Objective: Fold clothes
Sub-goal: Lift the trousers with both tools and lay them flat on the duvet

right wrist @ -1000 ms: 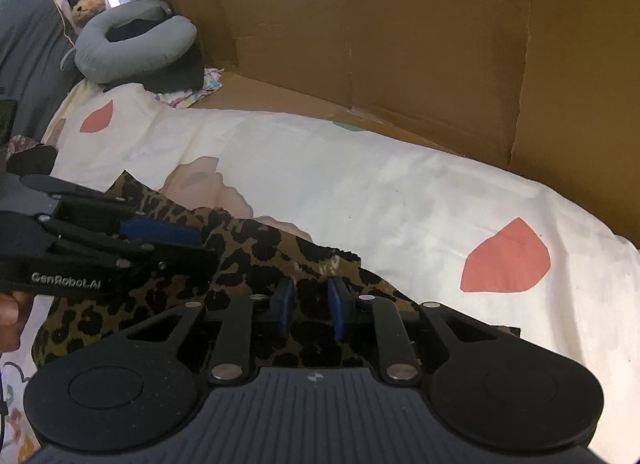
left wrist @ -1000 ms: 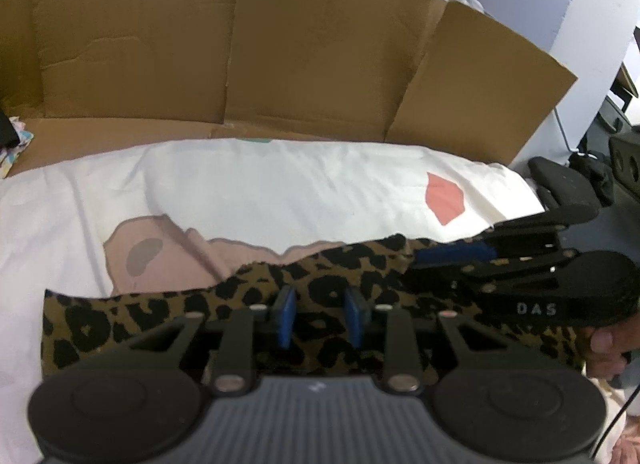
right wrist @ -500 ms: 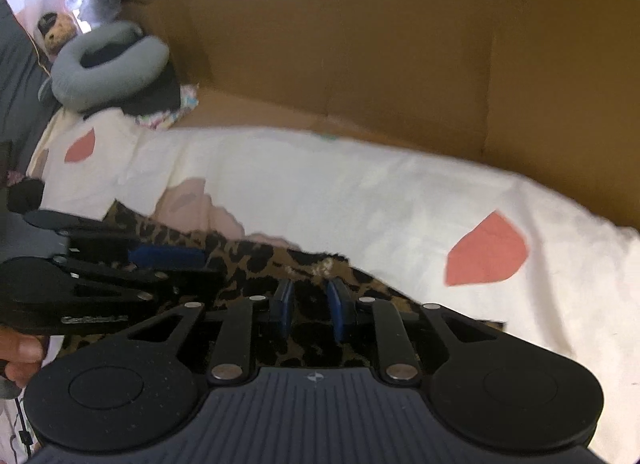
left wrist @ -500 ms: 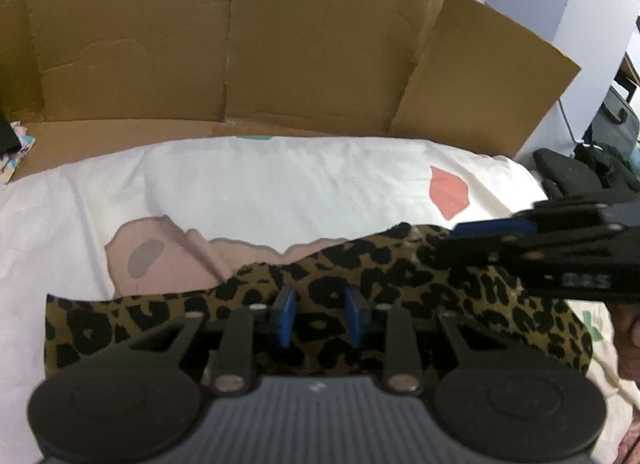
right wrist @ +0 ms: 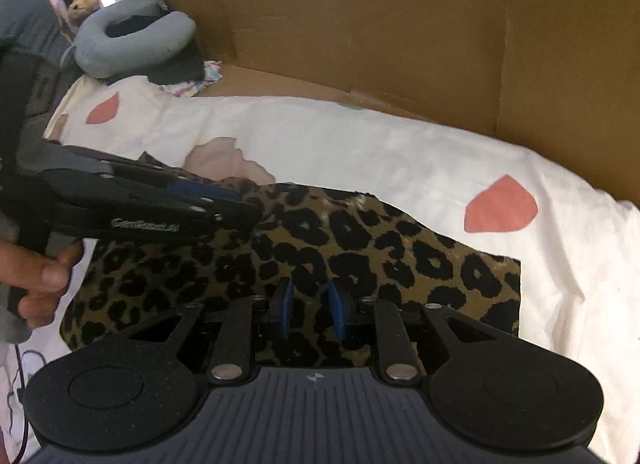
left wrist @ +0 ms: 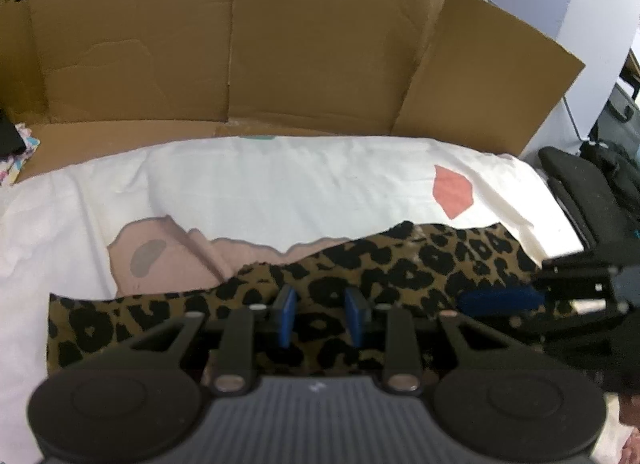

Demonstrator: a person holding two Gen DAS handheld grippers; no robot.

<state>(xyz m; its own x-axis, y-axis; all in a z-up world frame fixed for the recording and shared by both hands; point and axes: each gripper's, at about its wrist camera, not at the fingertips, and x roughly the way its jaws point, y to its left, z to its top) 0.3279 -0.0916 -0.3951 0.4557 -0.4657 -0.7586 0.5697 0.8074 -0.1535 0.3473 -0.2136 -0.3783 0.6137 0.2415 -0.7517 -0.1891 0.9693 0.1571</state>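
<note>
Under both grippers, leopard-print brown-and-black fabric garment [left wrist: 400,264] lies on white bedsheet with pink patches [left wrist: 280,183]. Left gripper [left wrist: 320,316] and right gripper [right wrist: 310,310]: blue pads part-open over cloth; grip cannot be told. Left gripper's side lettering blurred. Brown cardboard wall [left wrist: 280,43] bounds far edge.

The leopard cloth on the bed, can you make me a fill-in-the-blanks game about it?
1. The leopard-print cloth lies on a white ____ with pink shapes.
2. Behind the bed stands a wall of brown ____.
3. The grey neck pillow lies in the far ____ corner of the right wrist view.
4. The blue pads of the left gripper have ____ cloth between them.

Missing words: sheet; cardboard; left; leopard-print
</note>
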